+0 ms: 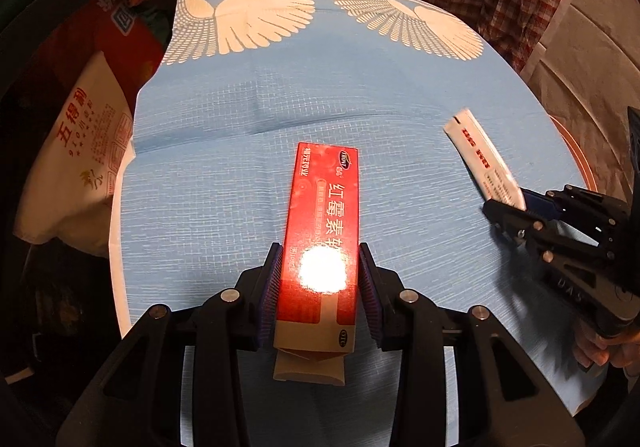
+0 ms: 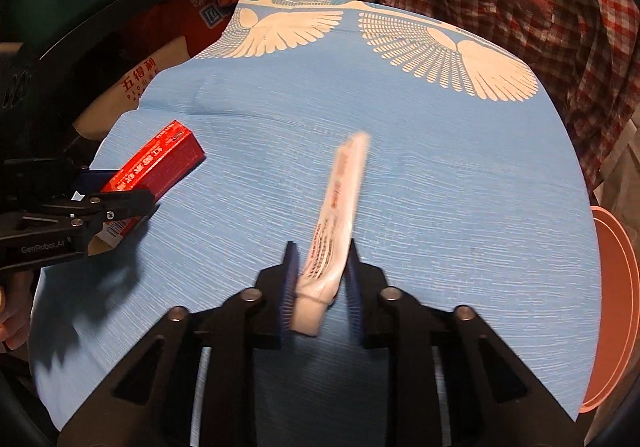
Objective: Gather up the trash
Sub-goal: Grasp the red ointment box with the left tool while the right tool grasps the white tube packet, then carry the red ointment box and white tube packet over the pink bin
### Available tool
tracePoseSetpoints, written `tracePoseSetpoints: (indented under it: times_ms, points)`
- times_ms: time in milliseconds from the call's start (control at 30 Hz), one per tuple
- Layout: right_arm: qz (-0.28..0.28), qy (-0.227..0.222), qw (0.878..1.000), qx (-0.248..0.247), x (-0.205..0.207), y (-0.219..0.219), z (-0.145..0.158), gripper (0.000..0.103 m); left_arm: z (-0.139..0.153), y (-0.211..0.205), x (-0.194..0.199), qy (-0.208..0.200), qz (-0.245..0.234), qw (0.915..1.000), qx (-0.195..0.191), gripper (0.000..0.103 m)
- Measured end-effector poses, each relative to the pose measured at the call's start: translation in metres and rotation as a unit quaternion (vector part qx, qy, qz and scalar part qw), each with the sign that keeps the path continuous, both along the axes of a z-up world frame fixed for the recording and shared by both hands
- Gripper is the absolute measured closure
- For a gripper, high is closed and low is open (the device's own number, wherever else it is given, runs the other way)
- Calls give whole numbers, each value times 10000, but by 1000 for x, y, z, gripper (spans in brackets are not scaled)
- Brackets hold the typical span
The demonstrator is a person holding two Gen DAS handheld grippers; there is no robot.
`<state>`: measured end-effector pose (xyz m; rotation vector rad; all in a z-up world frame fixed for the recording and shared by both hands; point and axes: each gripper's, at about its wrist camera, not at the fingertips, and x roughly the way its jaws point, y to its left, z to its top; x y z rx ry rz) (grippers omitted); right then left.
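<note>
Your left gripper (image 1: 320,279) pinches the red carton (image 1: 322,223) above the blue tablecloth (image 1: 208,167). Your right gripper (image 2: 320,279) clamps the white tube (image 2: 336,215) near its cap end only; a quick swing could let it pivot or slip free.

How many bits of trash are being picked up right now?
2. A red cardboard medicine box sits between the left hand-held gripper fingers; a white ointment tube sits in the right hand-held gripper. Others may lie out of view.
</note>
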<state>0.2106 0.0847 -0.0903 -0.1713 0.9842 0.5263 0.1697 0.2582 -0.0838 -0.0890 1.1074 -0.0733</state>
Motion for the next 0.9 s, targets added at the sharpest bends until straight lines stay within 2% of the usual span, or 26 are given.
tracePoseSetpoints:
  times_ms: [267, 900]
  points:
    - [-69, -75, 9999, 90, -3, -15, 9, 86, 6, -5, 1, -72, 66, 9999, 23, 69]
    - [-447, -463, 9966, 516, -12, -69, 51, 86, 41, -40, -6, -510, 88, 9986, 45, 69]
